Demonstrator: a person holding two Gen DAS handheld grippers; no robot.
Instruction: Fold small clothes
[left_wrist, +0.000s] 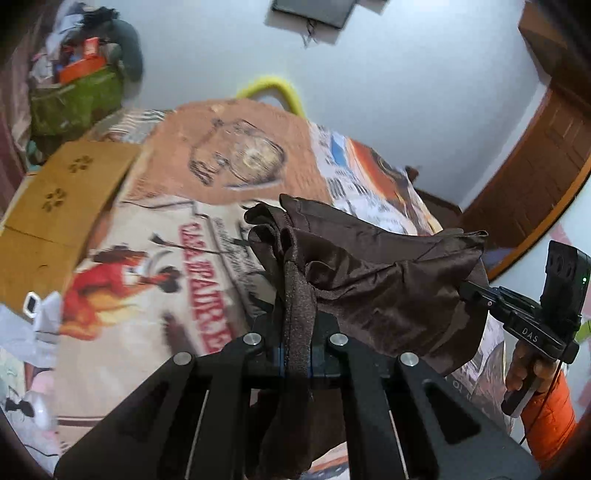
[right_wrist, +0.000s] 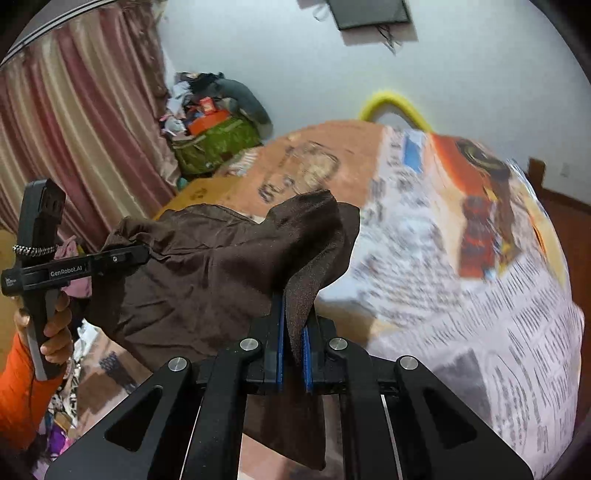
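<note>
Right wrist view shows the small dark brown satin garment (right_wrist: 207, 266) slung above the printed bedspread (right_wrist: 461, 258), one corner pinched in each of the left gripper (right_wrist: 142, 254) and right gripper (right_wrist: 293, 332), seemingly thinly, so a tug apart could slip a corner free.

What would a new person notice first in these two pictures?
First, the dark brown garment, stretched in the air between the left hand-held gripper and the right hand-held gripper, each shut on one edge of it. Below it lies a bed cover with newspaper-style print. At the back wall, a yellow curved tube rises behind the bed.
</note>
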